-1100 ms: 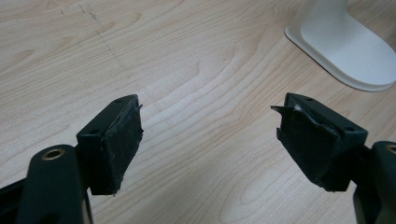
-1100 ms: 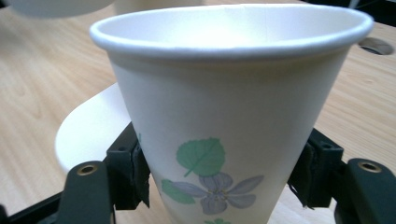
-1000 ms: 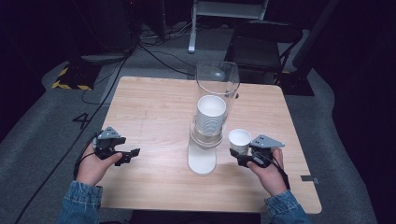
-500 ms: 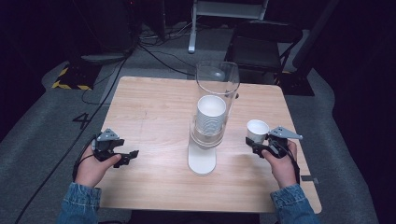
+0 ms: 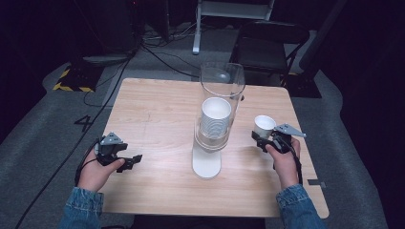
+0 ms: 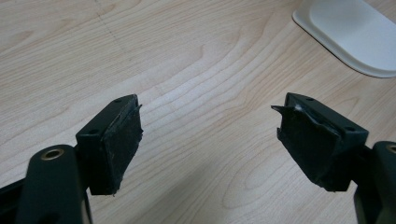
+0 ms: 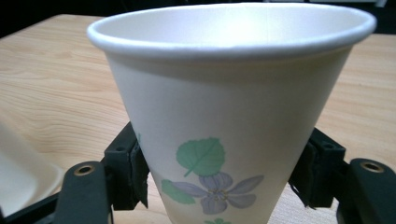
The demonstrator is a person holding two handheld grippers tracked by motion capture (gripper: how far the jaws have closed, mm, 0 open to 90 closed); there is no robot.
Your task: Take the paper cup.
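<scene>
A white paper cup [image 5: 263,125] with a green leaf and purple flower print [image 7: 219,140] stands upright between the jaws of my right gripper [image 5: 266,140] at the table's right side. The jaws press on its lower sides. A clear cup dispenser [image 5: 220,98] on a white base [image 5: 207,164] stands mid-table, with a stack of white cups [image 5: 215,117] inside. My left gripper [image 5: 128,160] rests low over the wood at the front left, jaws wide apart and holding nothing [image 6: 210,135]. The base corner [image 6: 355,35] lies to its upper right.
The wooden table [image 5: 153,109] stands on grey carpet. A black chair [image 5: 267,43] and a white stand [image 5: 229,9] are behind the far edge, with cables on the floor.
My right gripper has carried the cup away from the dispenser toward the right and turned it upright. The left gripper has stayed still.
</scene>
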